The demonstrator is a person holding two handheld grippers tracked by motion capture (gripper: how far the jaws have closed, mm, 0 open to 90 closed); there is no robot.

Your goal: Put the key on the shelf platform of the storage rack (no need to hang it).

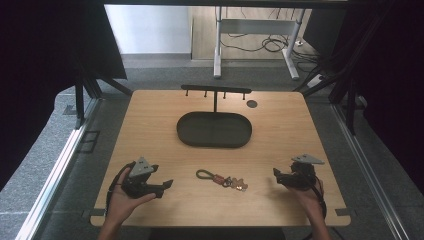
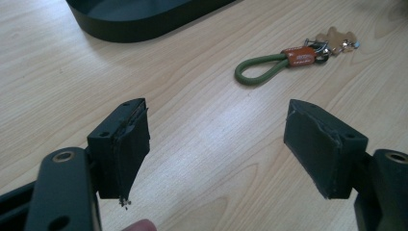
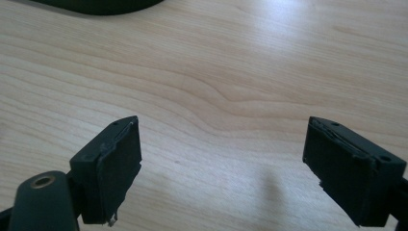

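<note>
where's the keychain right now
The keychain lies flat on the table, near its front edge in the high view, between the two grippers and before the dark oval tray.

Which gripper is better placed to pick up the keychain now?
Left. The left gripper points at the keychain, jaws open, with the green loop ahead of it. The right gripper, also open, faces bare table.

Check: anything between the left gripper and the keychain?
Nothing: bare wooden table between the open left gripper and the keychain, per the left gripper view.
</note>
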